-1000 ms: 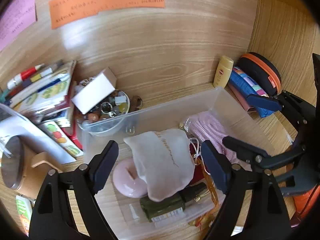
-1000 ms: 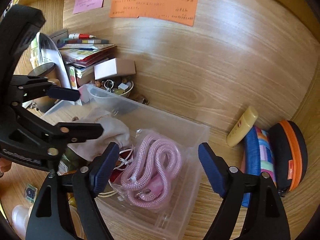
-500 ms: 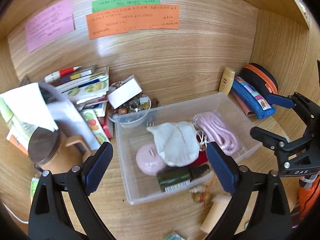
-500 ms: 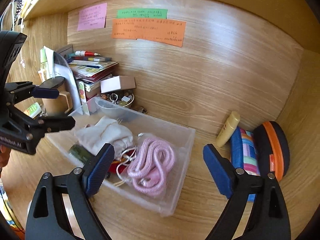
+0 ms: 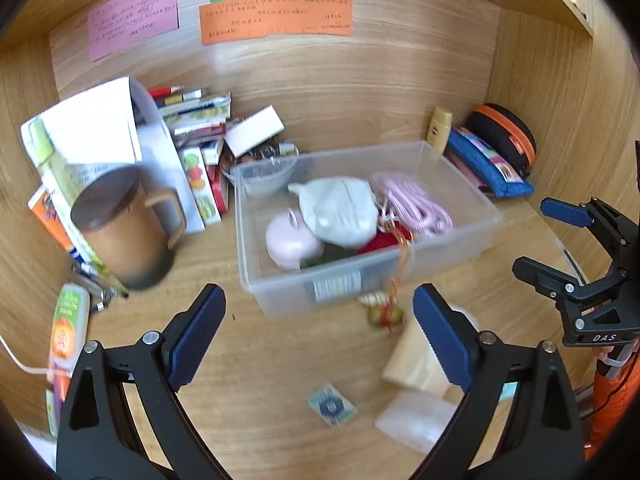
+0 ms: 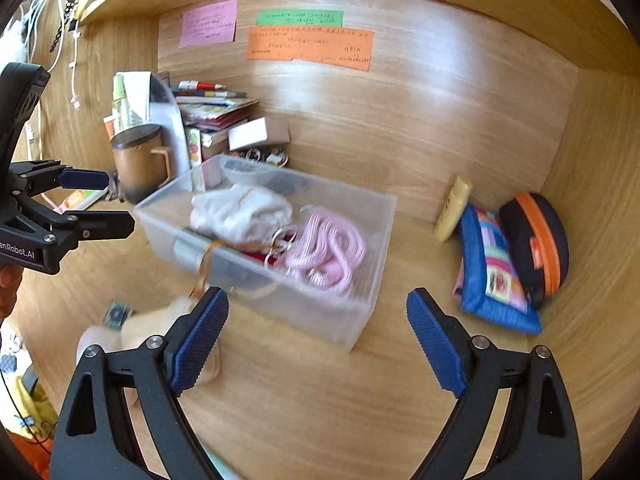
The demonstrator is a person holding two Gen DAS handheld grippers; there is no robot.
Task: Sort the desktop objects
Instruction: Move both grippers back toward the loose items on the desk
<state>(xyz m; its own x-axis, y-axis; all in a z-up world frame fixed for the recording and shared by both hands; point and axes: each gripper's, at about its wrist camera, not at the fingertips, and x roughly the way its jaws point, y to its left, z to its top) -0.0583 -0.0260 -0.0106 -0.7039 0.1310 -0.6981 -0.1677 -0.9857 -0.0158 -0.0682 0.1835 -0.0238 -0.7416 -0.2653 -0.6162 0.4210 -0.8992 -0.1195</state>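
Both grippers, left gripper [image 5: 318, 328] and right gripper [image 6: 318, 332], have backed off from the clear bin [image 5: 460, 240], jaws wide, nothing held. Bin sits mid-desk holding pink rope [image 5: 412, 204] and cloth pouch [image 5: 340, 210]. Drop-off looks finished; loose items remain in front.

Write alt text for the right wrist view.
A clear plastic bin on a wooden desk holds a pink rope and a white cloth pouch. The open, empty right gripper frames it; a blue pencil case lies right.

left gripper [image 5: 320, 336] | right gripper [image 6: 318, 334] | both backed off bin [image 5: 472, 236] | jaws wider, empty
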